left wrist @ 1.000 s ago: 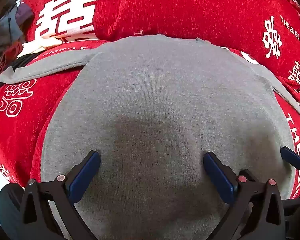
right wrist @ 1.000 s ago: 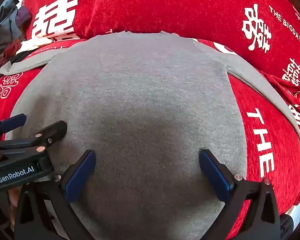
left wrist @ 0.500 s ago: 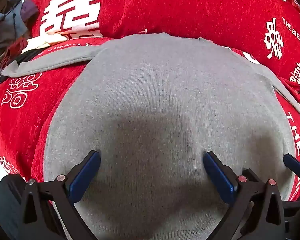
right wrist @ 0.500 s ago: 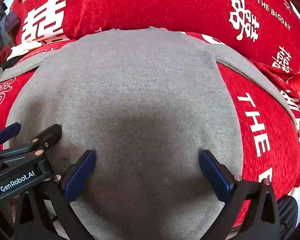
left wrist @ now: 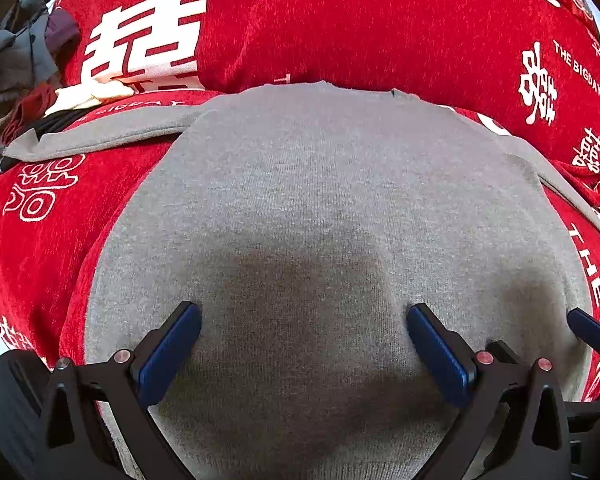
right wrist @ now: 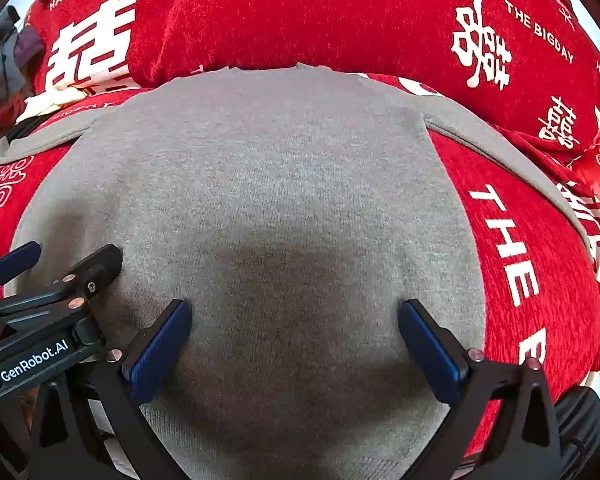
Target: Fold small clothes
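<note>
Bright daylight, soft central shadow, fisheye warping

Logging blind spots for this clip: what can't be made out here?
- Grey garment hem: cut off by both views' bottom edge and gripper bodies.
- Its right sleeve end: runs past the frame edge.
- Clothes pile: squeezed into the fisheye corner, items indistinguishable.
</note>
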